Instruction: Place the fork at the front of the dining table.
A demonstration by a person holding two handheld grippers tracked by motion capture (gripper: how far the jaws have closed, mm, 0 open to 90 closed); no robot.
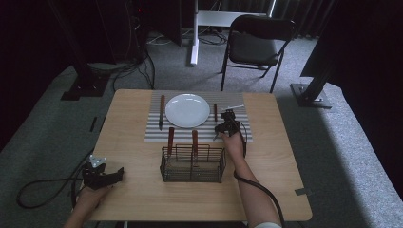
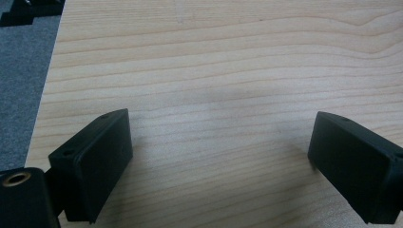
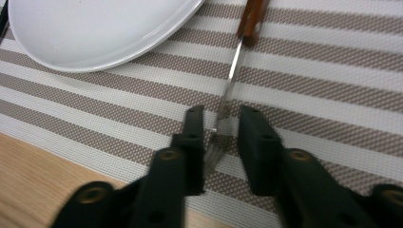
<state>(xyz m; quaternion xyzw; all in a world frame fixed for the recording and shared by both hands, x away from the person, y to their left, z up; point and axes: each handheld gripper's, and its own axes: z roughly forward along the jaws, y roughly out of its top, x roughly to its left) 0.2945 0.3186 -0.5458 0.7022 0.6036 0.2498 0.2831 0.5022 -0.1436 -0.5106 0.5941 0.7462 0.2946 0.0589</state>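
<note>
Two black jaws of the right gripper (image 3: pixel 221 130) stand narrowly apart around a wooden-handled metal fork (image 3: pixel 233 71) lying right of the round white plate (image 3: pixel 95 28), seemingly laying cutlery; left gripper (image 2: pixel 218 161) hangs wide, idle.

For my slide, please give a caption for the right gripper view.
Right tool closing around a fork lying on the striped placemat beside the white plate.

floor: grey carpet (image 1: pixel 332 156) | furniture: black folding chair (image 1: pixel 254 45), wooden table (image 1: pixel 266 190) | surroundings: dark
</note>
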